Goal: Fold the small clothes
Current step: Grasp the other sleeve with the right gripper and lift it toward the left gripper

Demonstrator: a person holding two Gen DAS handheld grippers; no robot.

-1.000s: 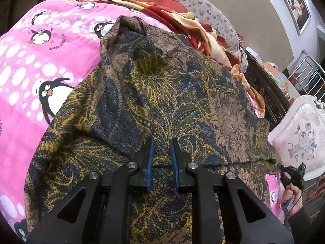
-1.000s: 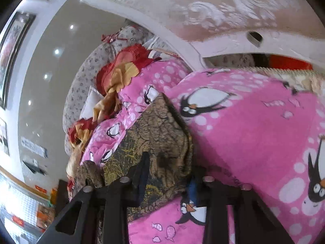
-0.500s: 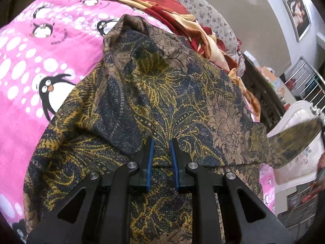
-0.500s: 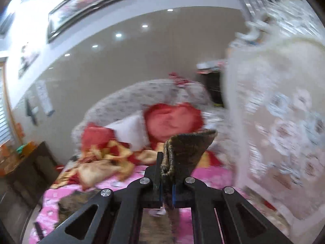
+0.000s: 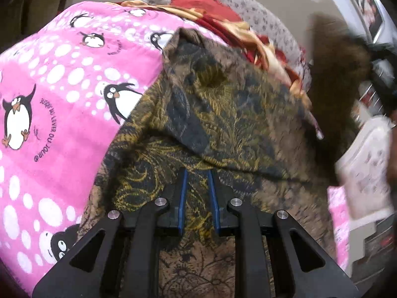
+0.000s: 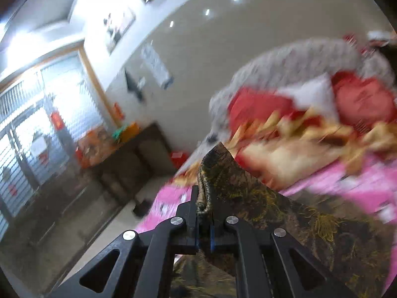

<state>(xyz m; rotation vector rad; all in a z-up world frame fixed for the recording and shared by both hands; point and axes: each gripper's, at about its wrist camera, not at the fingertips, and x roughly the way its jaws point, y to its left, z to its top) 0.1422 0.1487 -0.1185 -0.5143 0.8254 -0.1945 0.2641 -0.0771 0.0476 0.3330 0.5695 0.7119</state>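
**Batik garment stretched between two grippers over the bed**

Nearest in the left wrist view, the left gripper (image 5: 197,173) sits low over the brown-and-gold patterned garment (image 5: 223,114); its jaws stand a little apart with cloth between the blue pads, though whether they press on it I cannot tell; the garment lies spread on the pink penguin blanket (image 5: 62,94) covering the bed, one folded layer crossing just ahead of the fingertips. At the right of that view a blurred dark flap of the same garment rises off the bed. In the right wrist view, the right gripper (image 6: 204,200) has its jaws clenched on a bunched edge of the garment (image 6: 248,191), lifted clear of the blanket (image 6: 359,186), the cloth trailing down to the right. Beyond lie a rumpled red-and-gold cloth (image 6: 285,154), red pillows (image 6: 362,99) and a grey spotted headboard (image 6: 297,54); farther left stands a dark cabinet (image 6: 129,159) against the wall.
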